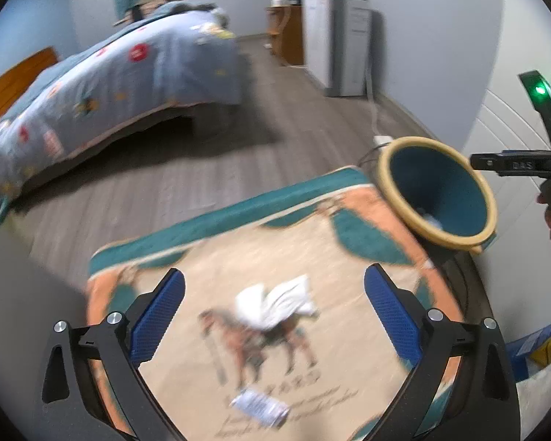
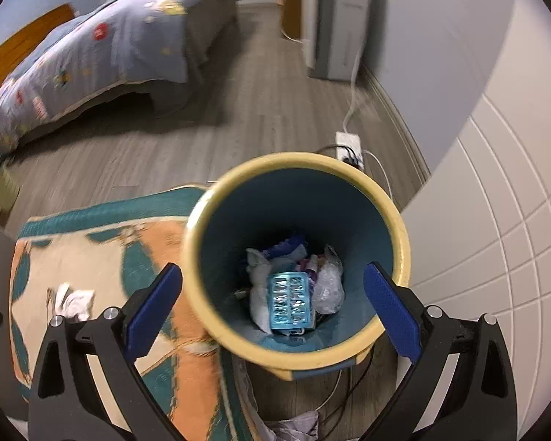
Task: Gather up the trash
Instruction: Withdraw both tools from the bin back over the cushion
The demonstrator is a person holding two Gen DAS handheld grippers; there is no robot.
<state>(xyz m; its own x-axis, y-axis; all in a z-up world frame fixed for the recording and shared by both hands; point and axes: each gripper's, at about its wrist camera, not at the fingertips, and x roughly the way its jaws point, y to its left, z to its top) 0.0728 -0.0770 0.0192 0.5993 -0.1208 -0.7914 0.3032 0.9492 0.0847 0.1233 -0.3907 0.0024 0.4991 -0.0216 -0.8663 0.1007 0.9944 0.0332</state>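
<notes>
Left gripper: jaws wide, nothing between the pads. It points down at a crumpled white tissue on the beige, teal and orange rug, probably the next pickup; a flat printed wrapper lies nearer the camera.

Right gripper: jaws fully spread, empty, poised above the round blue bin with a yellow rim, consistent with a drop. Only this view shows the contents: a teal blister pack atop crumpled wrappers.
</notes>
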